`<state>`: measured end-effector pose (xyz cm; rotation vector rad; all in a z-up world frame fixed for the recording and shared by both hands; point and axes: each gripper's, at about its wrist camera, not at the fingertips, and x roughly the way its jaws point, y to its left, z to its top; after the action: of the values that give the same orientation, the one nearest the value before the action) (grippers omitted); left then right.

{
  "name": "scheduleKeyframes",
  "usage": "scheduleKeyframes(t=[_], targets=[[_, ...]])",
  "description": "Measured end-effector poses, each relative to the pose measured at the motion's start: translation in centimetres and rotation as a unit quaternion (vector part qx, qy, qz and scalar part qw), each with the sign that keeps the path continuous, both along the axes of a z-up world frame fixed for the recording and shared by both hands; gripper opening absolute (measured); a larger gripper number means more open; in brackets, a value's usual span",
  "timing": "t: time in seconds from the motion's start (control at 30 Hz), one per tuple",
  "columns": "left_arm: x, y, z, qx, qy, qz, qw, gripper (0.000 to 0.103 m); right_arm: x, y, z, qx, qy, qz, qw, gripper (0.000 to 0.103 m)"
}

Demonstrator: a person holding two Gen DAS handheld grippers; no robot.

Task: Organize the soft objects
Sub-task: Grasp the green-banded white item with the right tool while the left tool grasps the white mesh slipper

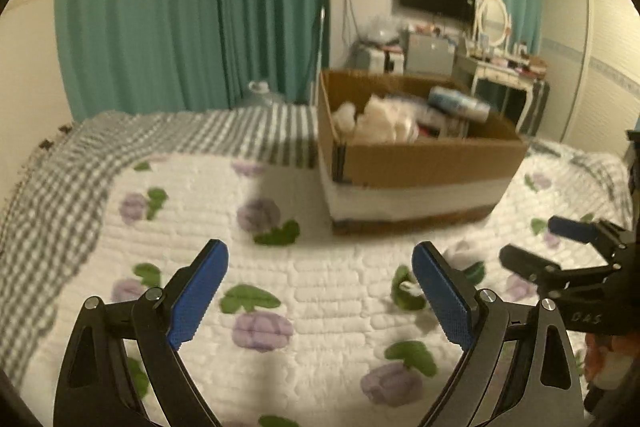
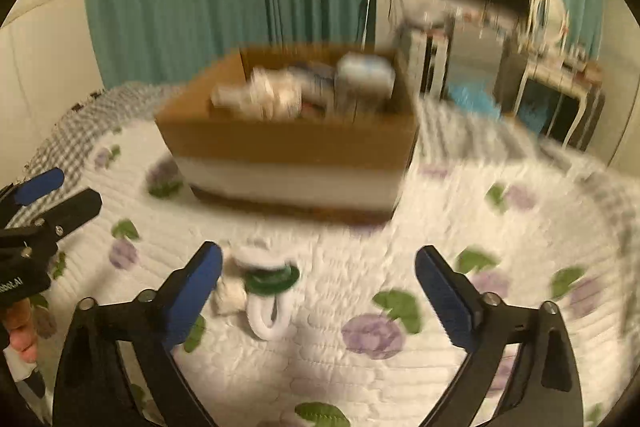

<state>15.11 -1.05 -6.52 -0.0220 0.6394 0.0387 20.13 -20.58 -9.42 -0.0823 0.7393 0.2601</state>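
A brown cardboard box [image 1: 424, 159] stands on the bed and holds white soft toys [image 1: 380, 121] and a pale blue pack. It also shows in the right wrist view [image 2: 288, 143], blurred. A small white and green soft object [image 2: 266, 291] lies on the quilt in front of my right gripper [image 2: 318, 291], close to its left finger; it shows partly in the left wrist view [image 1: 406, 289], beside the right finger. My left gripper [image 1: 320, 291] is open and empty above the quilt. My right gripper is open and empty; it also shows at the right of the left wrist view [image 1: 540, 247].
The bed has a white quilt [image 1: 312, 307] with purple flowers and a grey checked blanket [image 1: 56, 187] along the left and far edges. Teal curtains [image 1: 180, 7] hang behind. A dressing table [image 1: 504, 67], a TV and clutter stand at the far right.
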Motion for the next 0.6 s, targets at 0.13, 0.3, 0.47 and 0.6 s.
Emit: scheduleKeyframes(t=[0.13,0.3,0.47,0.6], targets=[[1.2,-0.2,-2.4,0.018,0.015,0.008,0.9997,0.095,2.0,1.2,-2.6,-0.016,0.045,0.019,0.999,0.085],[1.4,0.2,-3.9,0.012,0.035,0.014,0.9992,0.095,3.7,2.5,-4.5,-0.008,0.084,0.037,0.996,0.05],[0.5,-0.6,-3.6,0.007,0.045,-0.007,0.999,0.095,3.1,2.2,-4.0,0.024,0.09,0.041,0.995,0.034],[-0.2,-2.9,-2.8,0.0,0.049,-0.042,0.9979,0.095,1.1,0.6,-1.5,0.03,0.055,0.03,0.998,0.034]])
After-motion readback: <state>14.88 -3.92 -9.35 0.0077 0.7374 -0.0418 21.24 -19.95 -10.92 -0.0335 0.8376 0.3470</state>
